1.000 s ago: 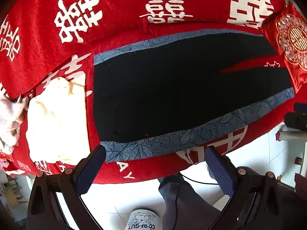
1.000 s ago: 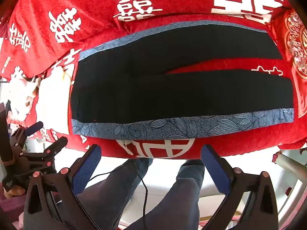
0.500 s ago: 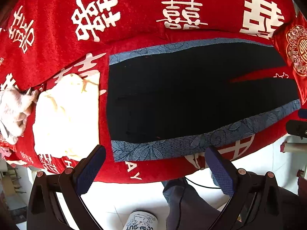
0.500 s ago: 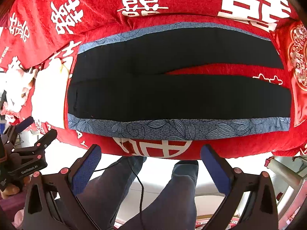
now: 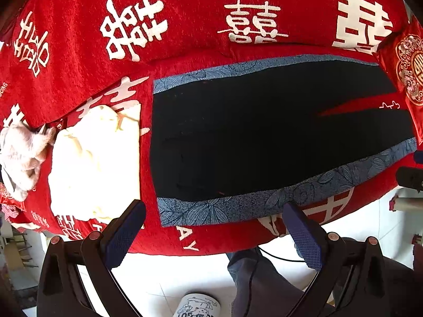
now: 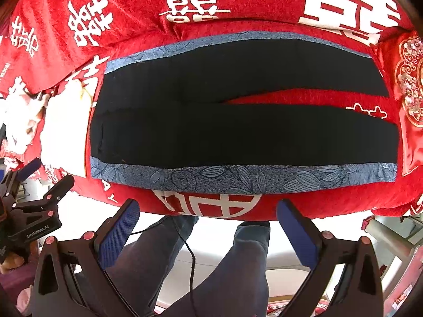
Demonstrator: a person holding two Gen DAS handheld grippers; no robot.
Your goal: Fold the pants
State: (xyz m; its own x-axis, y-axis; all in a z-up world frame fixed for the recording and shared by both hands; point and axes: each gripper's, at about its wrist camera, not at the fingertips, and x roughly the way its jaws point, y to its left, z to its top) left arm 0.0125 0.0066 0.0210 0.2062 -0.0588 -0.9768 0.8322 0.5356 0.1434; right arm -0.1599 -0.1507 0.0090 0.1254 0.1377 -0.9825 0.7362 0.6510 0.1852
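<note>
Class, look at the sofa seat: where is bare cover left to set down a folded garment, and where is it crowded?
Bare red cover shows as a strip along the front edge below the pants, and as a wedge between the two legs. The left end is crowded with a cream cloth and a white bundle; a cushion fills the right end.

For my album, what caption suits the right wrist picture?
Open right hand-held gripper poised before black pants spread flat on a red bedspread.
</note>
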